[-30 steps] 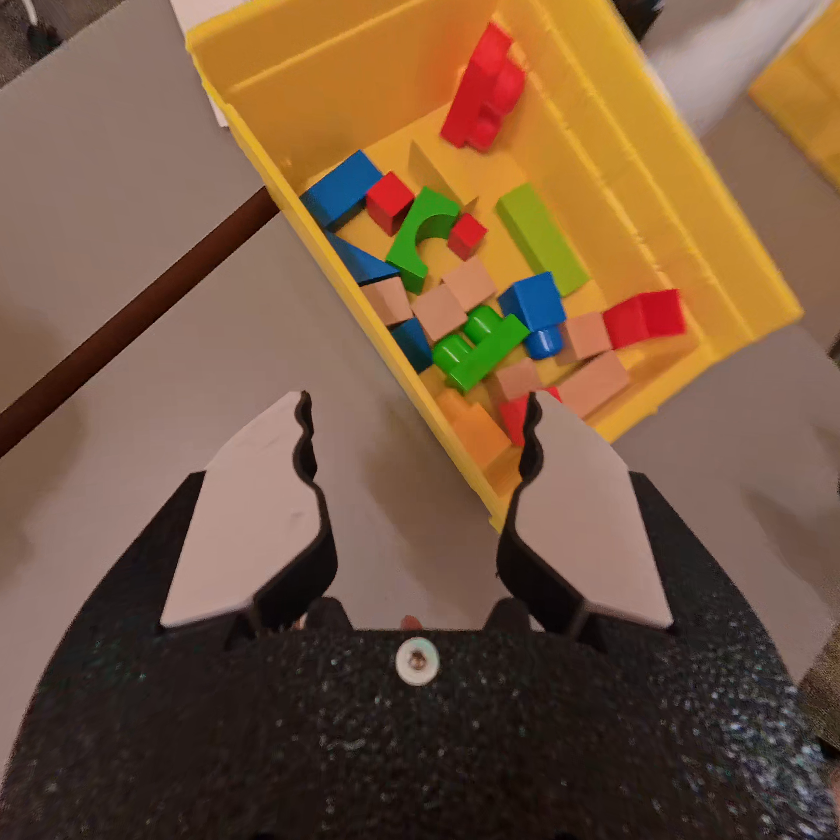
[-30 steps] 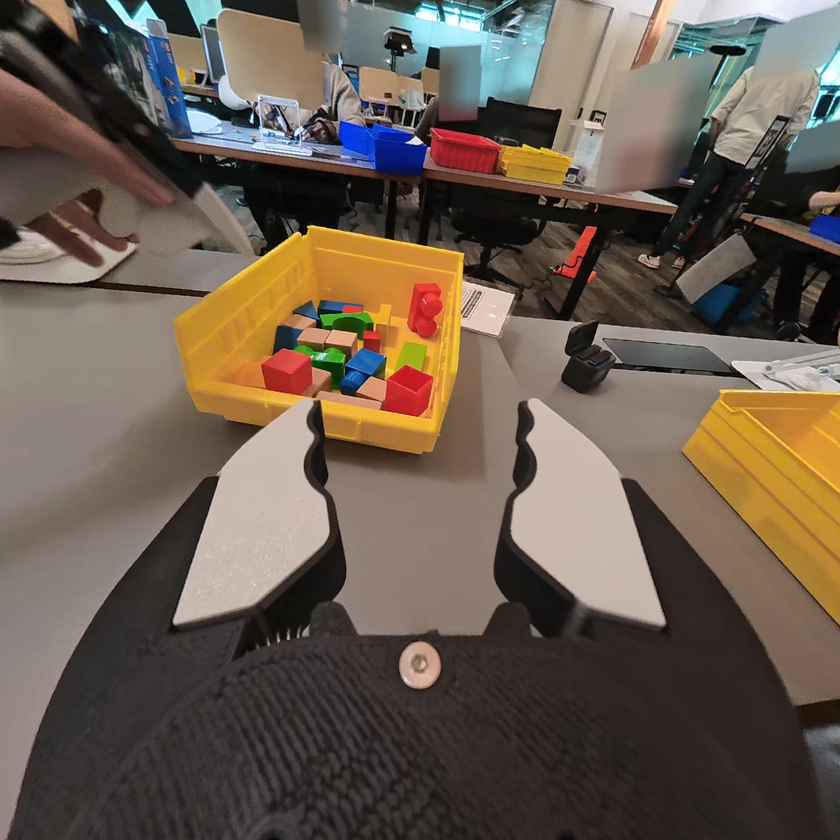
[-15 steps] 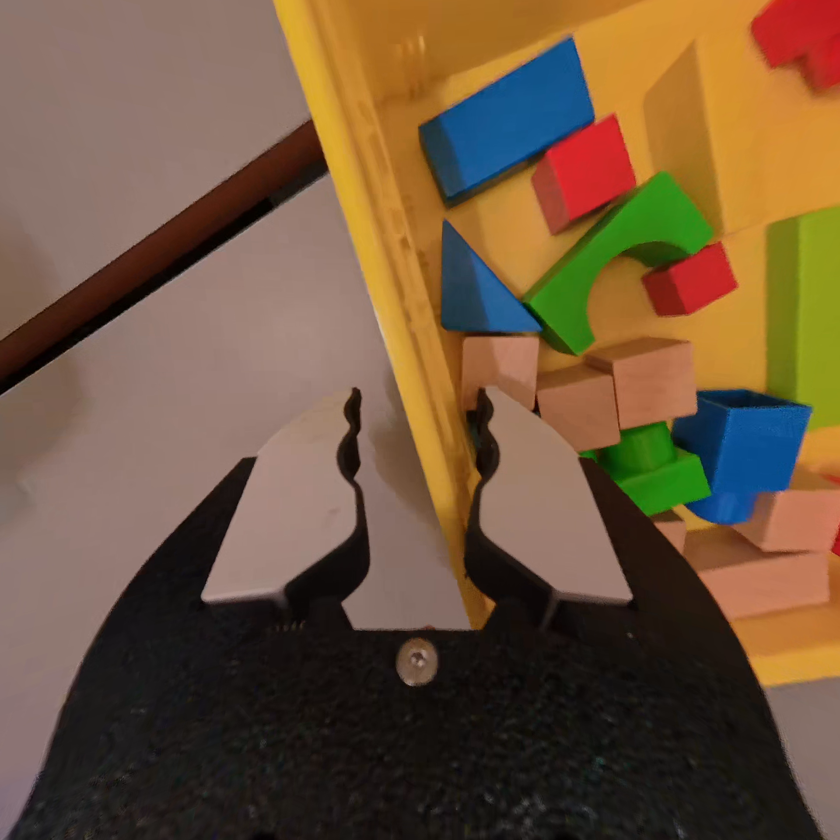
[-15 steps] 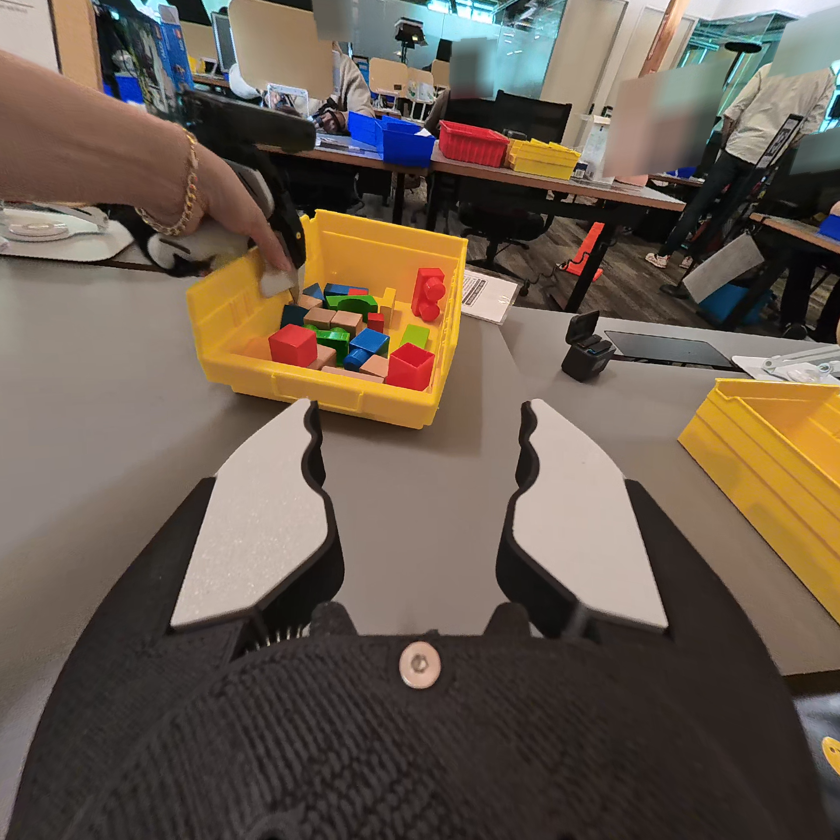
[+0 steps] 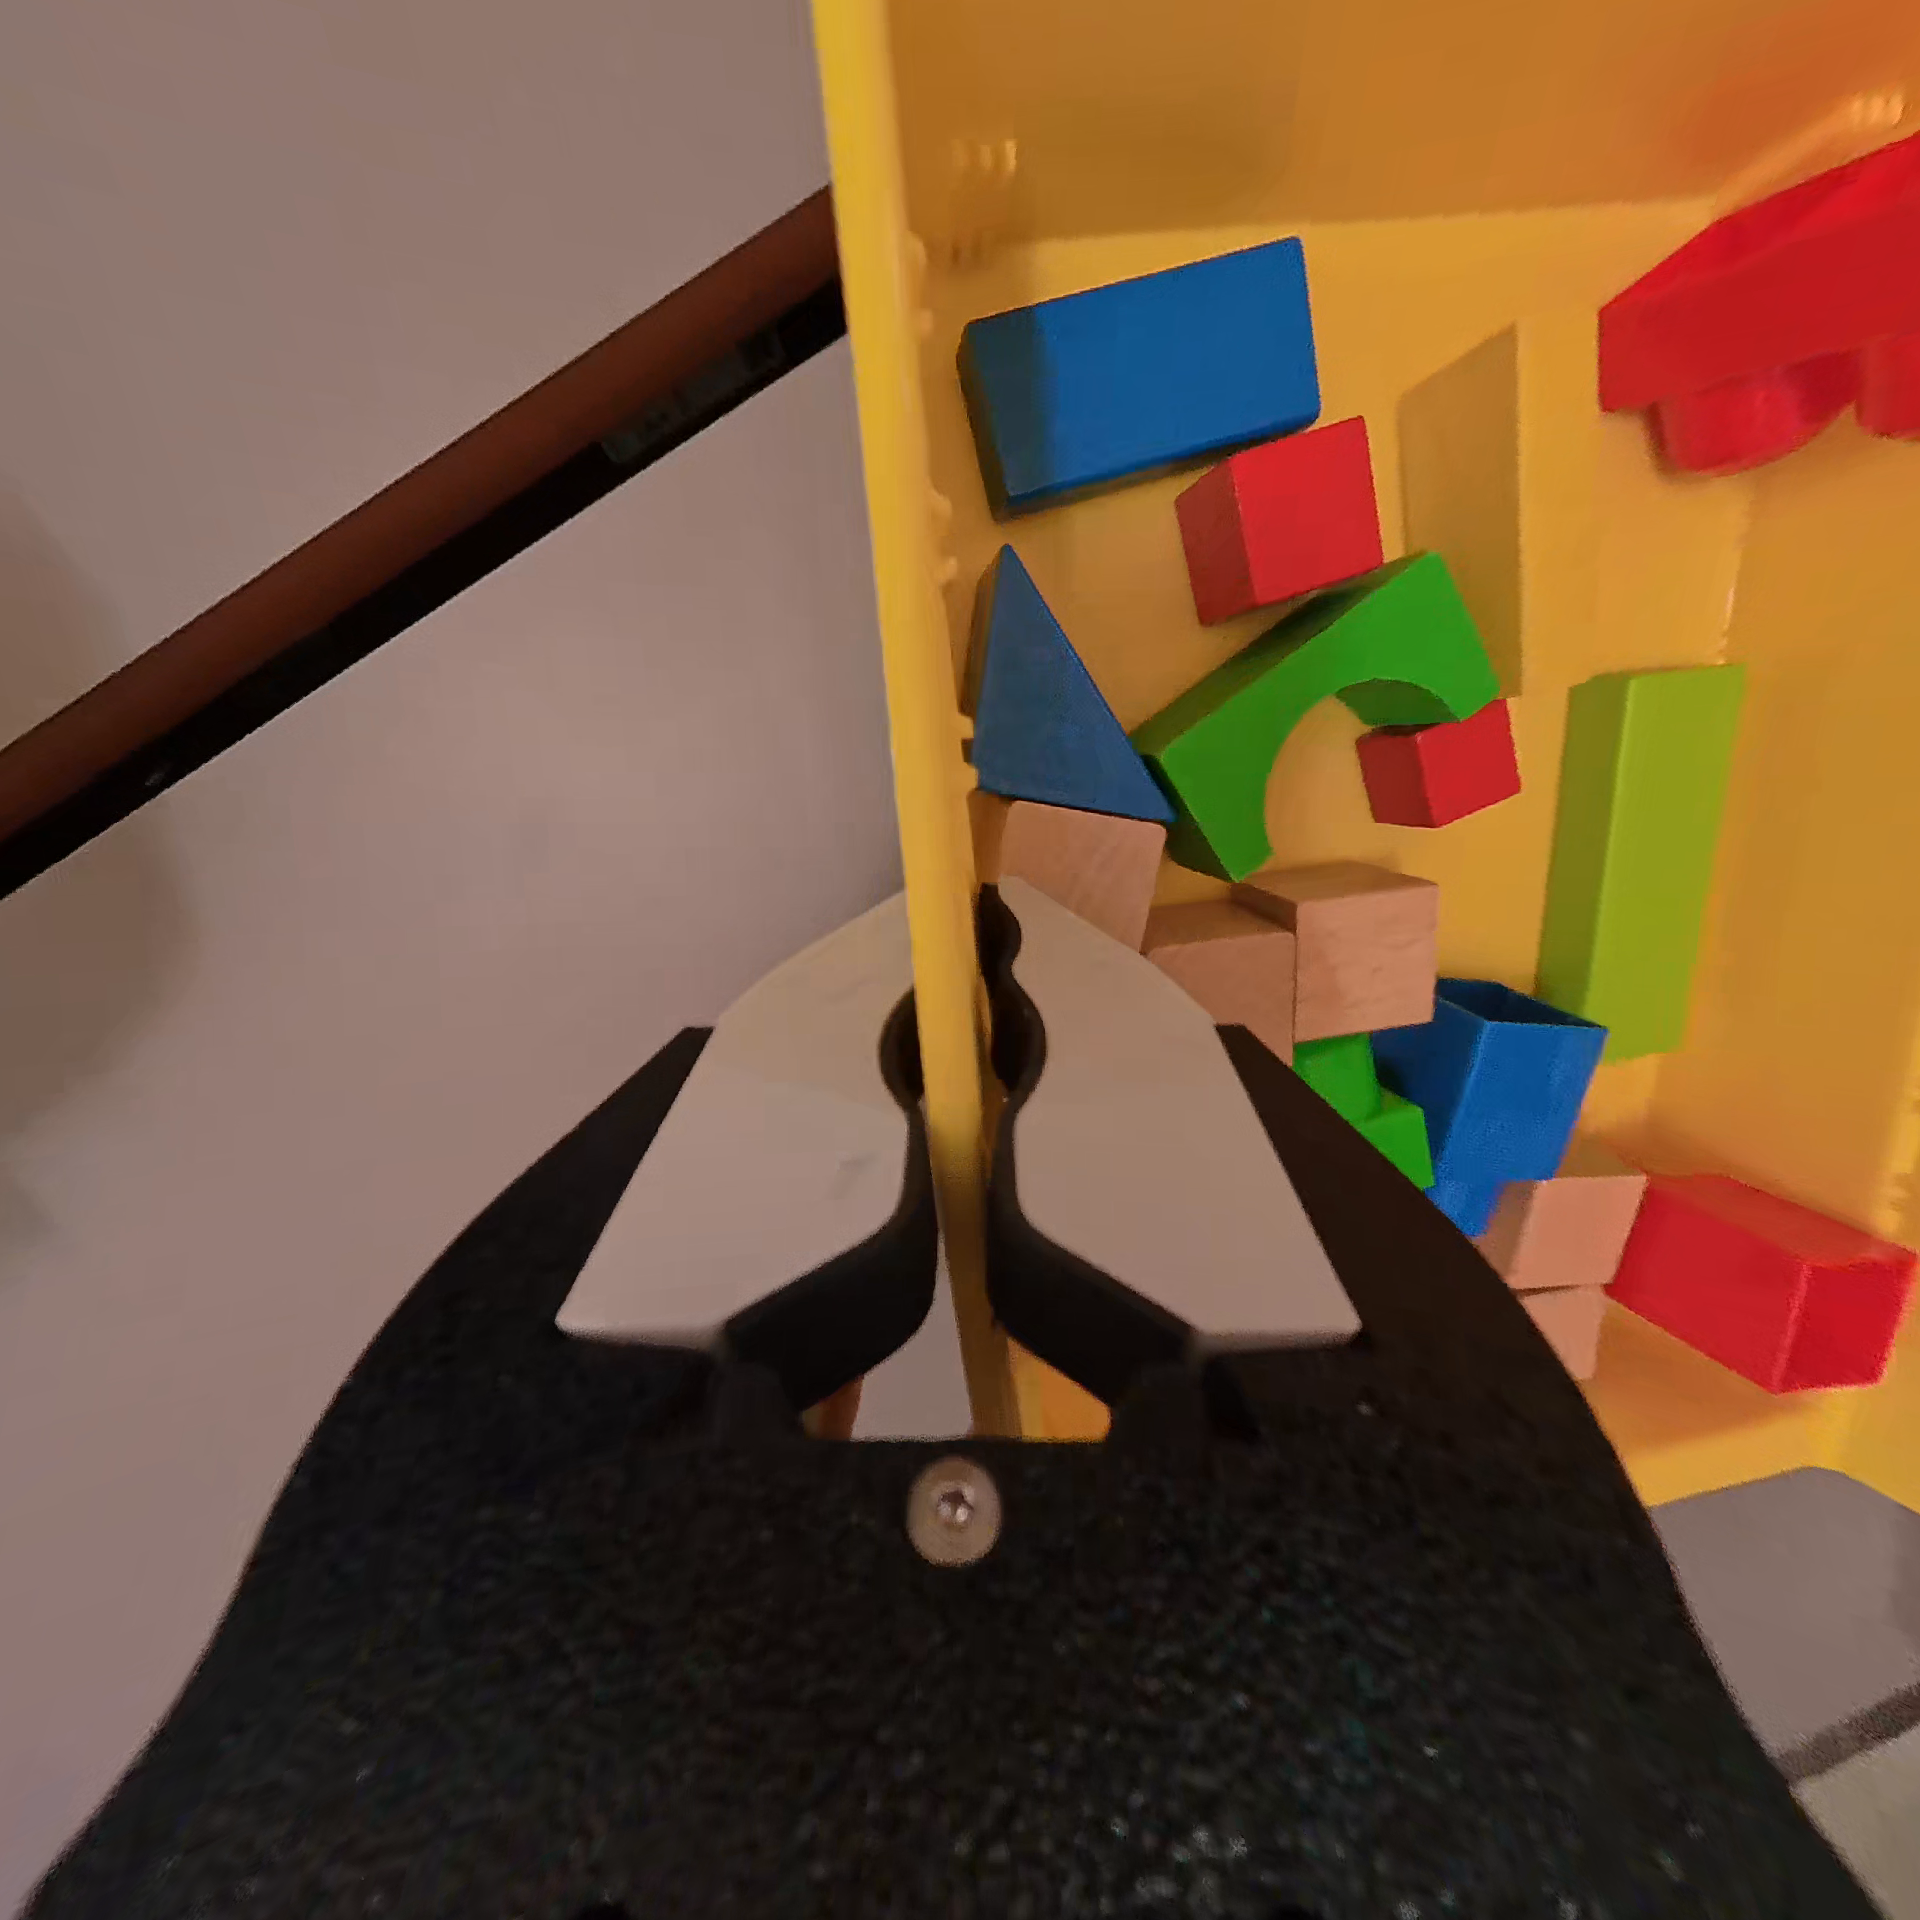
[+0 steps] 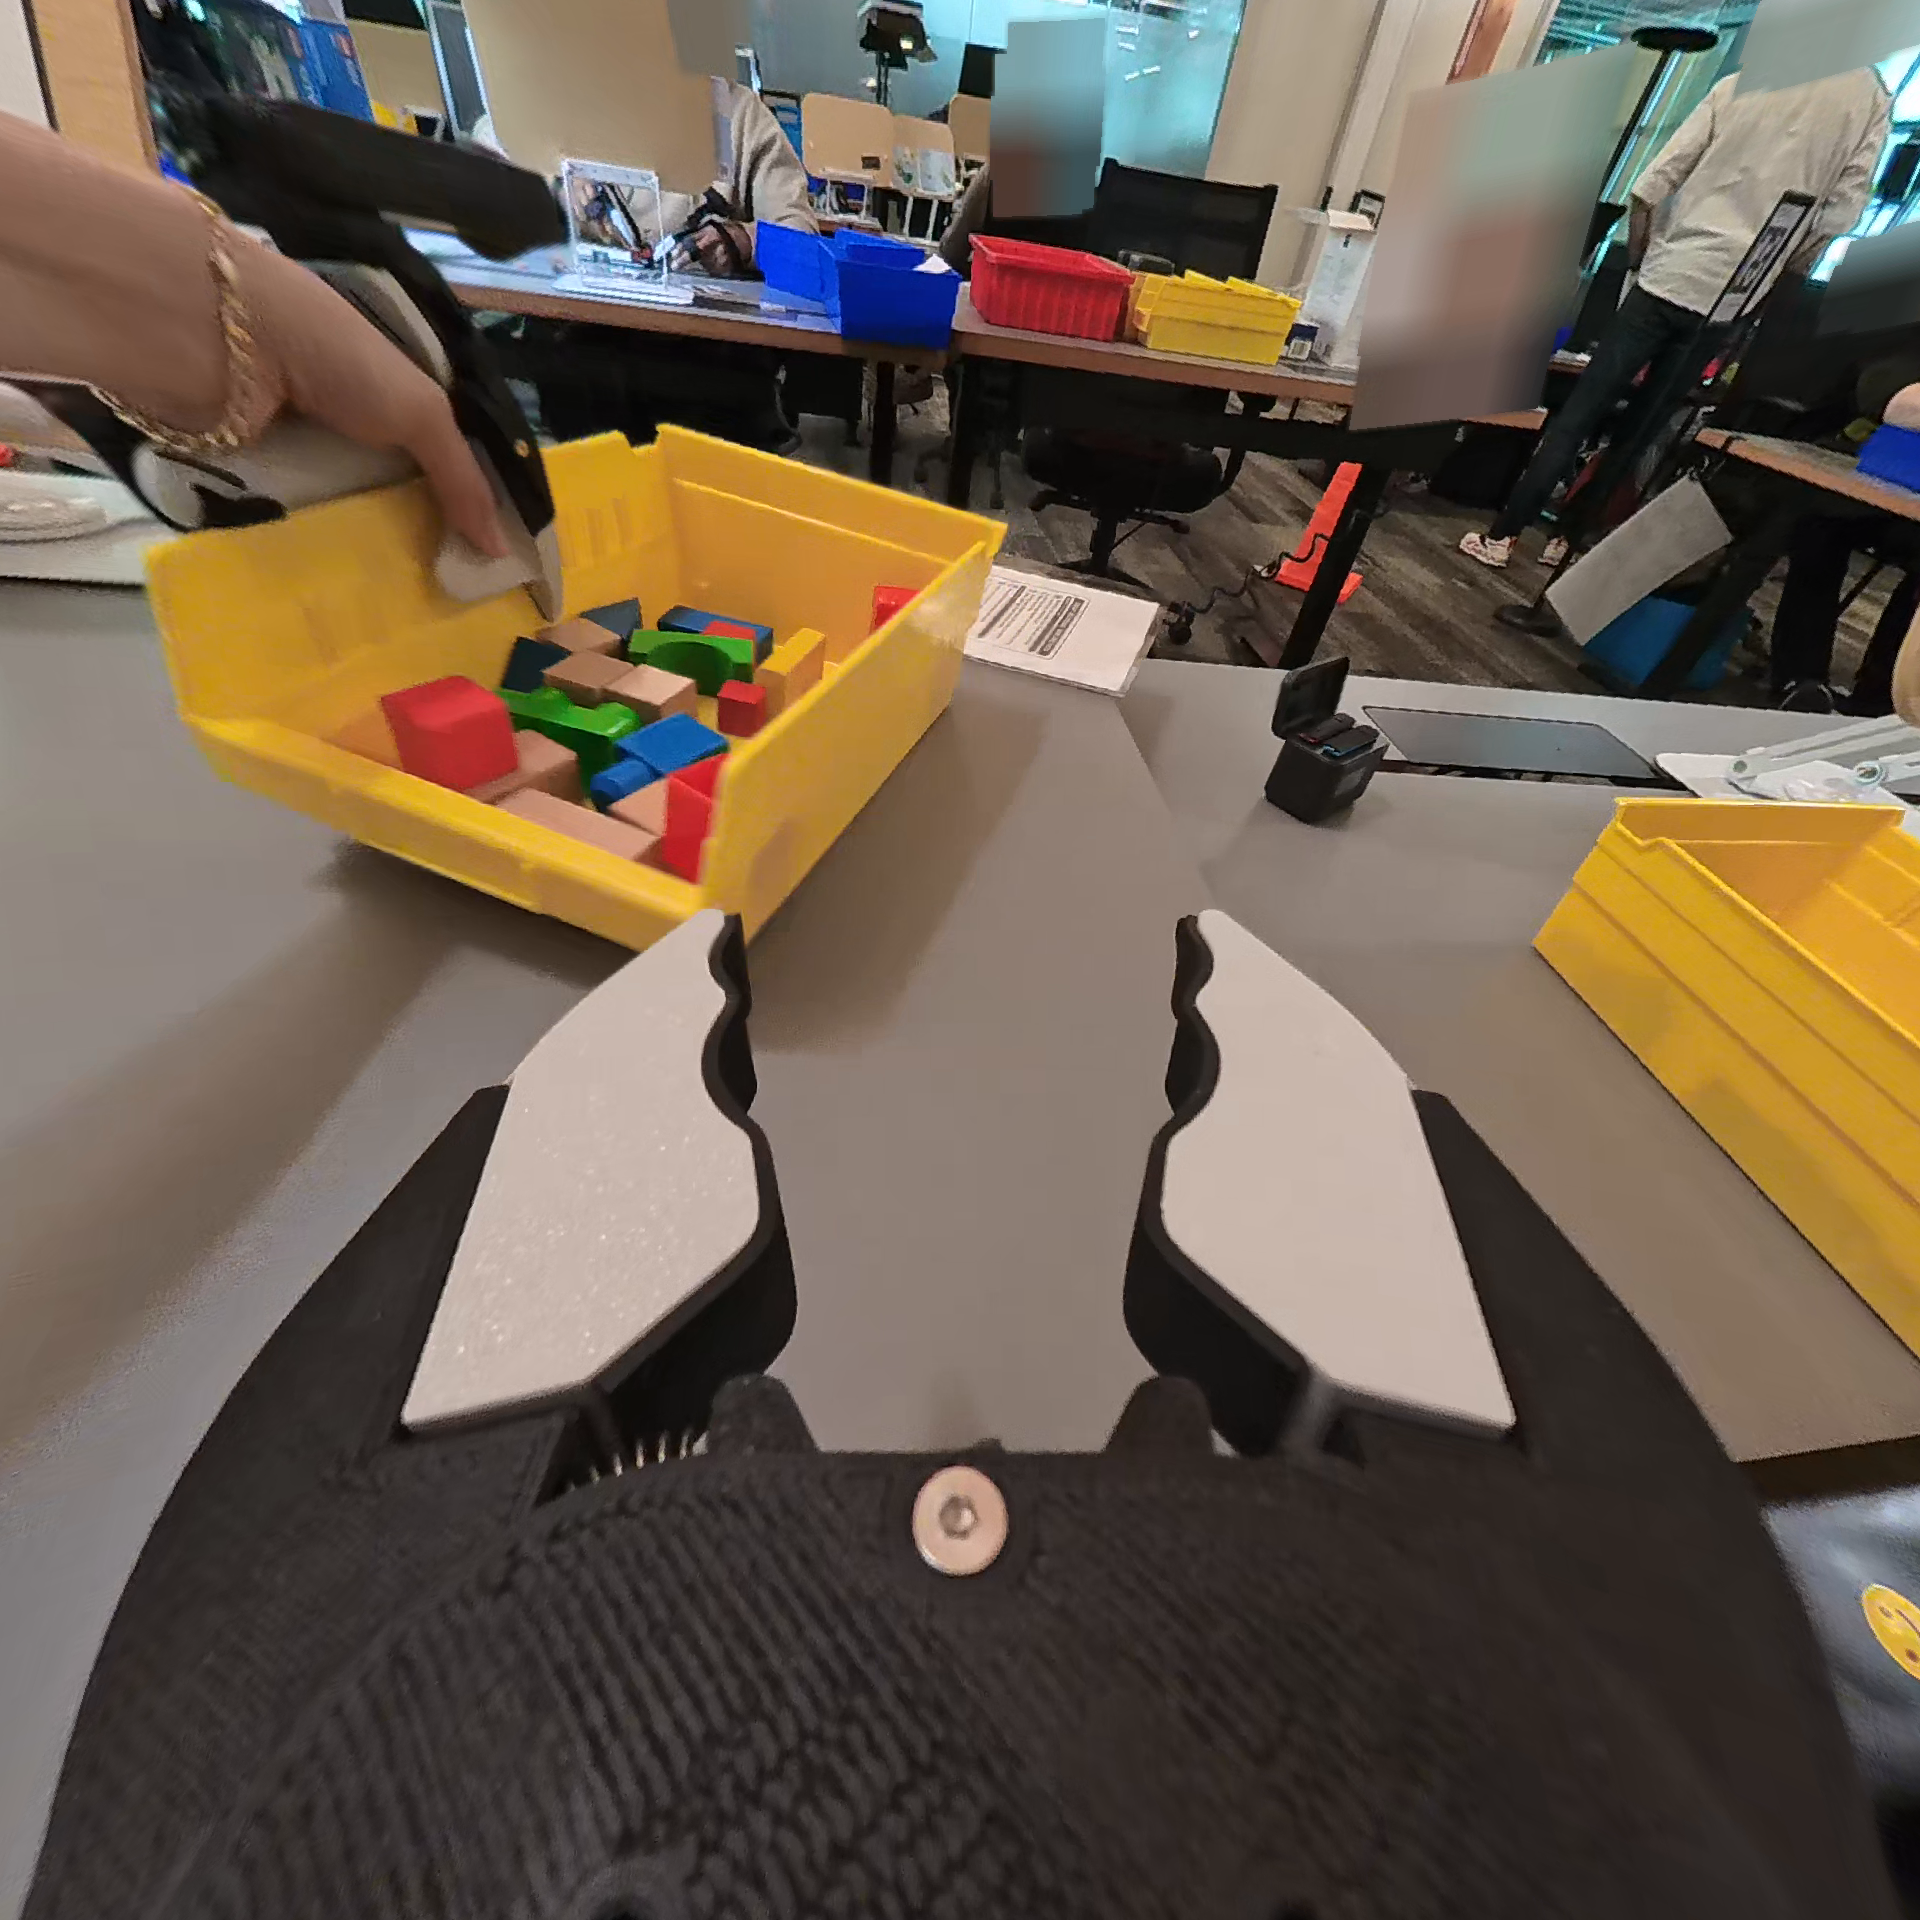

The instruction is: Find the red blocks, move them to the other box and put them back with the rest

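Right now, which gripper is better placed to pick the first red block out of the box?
Right. The left gripper is clamped on the yellow box's wall. The right gripper hangs open and unloaded, pointing toward the box, where a red cube lies exposed.

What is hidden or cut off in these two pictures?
- Left wrist view: the left claw covers the bin wall below its grip and some wooden blocks.
- Left wrist view: the picture edge cuts the big red block.
- Right wrist view: the second bin runs off the edge; its inside is unseen.
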Demonstrator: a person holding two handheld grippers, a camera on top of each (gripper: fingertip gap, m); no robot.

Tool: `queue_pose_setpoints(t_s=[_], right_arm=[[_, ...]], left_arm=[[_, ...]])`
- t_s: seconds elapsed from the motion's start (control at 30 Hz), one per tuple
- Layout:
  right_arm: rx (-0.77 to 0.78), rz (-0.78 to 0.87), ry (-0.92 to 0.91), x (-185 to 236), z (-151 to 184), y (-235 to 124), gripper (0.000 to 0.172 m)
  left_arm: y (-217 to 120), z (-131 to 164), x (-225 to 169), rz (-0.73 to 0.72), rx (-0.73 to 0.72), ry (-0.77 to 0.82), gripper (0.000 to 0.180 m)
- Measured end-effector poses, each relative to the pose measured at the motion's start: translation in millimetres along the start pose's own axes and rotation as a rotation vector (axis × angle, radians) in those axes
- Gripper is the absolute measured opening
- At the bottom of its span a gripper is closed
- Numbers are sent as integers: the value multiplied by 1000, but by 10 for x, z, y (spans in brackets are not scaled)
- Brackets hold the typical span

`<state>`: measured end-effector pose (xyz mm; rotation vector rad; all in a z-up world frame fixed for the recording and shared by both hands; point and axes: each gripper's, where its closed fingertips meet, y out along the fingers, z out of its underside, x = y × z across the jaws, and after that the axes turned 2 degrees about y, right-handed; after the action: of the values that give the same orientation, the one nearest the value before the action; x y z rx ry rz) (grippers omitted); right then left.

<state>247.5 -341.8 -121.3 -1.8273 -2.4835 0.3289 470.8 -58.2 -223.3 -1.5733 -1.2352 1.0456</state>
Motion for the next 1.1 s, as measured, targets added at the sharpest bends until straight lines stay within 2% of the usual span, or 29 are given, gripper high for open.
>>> queue_pose_setpoints(t_s=[0.27,0.5,0.6,0.73,0.9,1.1], right_arm=[[23,-63,-65,364,-23,120,79],[51,-220,-137,1133,-64,227,79],[56,-349,-140,1663,-84,235,80],[37,-565,-111,2565,-108,179,85],[71,-795,-113,3677,-10,143,92],[130,-1058,28,4991,-531,225,97]], left_arm=[[-512,540,533,71,116,171,4],[-1340,1318,1211,183,159,203,4],[-1759,1735,1566,213,147,220,4],[-2373,2253,2255,177,110,200,4],[-3027,2971,3295,110,28,5,5],[-3629,3936,4486,-44,-44,-249,4]])
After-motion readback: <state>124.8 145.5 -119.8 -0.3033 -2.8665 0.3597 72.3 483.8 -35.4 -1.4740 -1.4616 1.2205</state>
